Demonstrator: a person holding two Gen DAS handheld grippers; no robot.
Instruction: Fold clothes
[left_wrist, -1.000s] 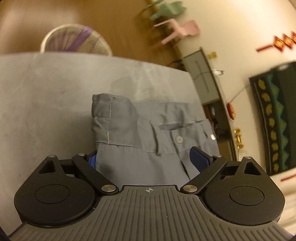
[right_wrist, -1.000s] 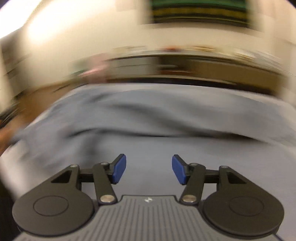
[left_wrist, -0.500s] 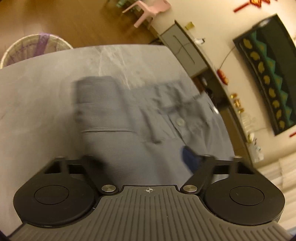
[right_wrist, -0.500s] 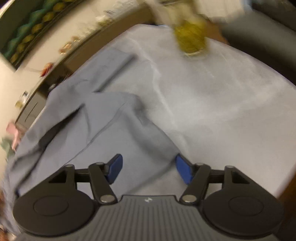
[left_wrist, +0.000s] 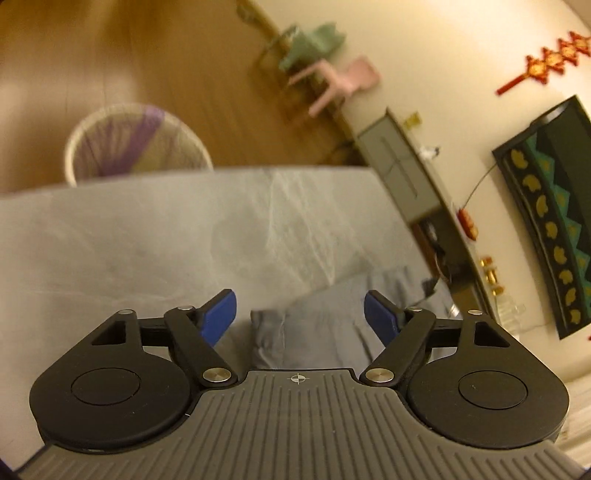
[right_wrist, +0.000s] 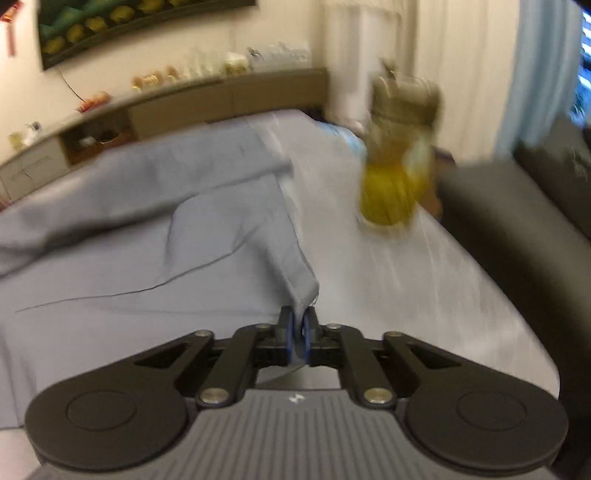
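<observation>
We see the right gripper (right_wrist: 300, 338) closing on the grey garment's (right_wrist: 155, 236) hem corner while the left gripper (left_wrist: 300, 316) is opening, empty; so shallow a pinch may slip under tension.

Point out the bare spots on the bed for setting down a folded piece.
Free: the grey bed between the basket side and the grey garment; also the strip between the garment and the yellow jar. Crowded: where the garment lies spread.
</observation>
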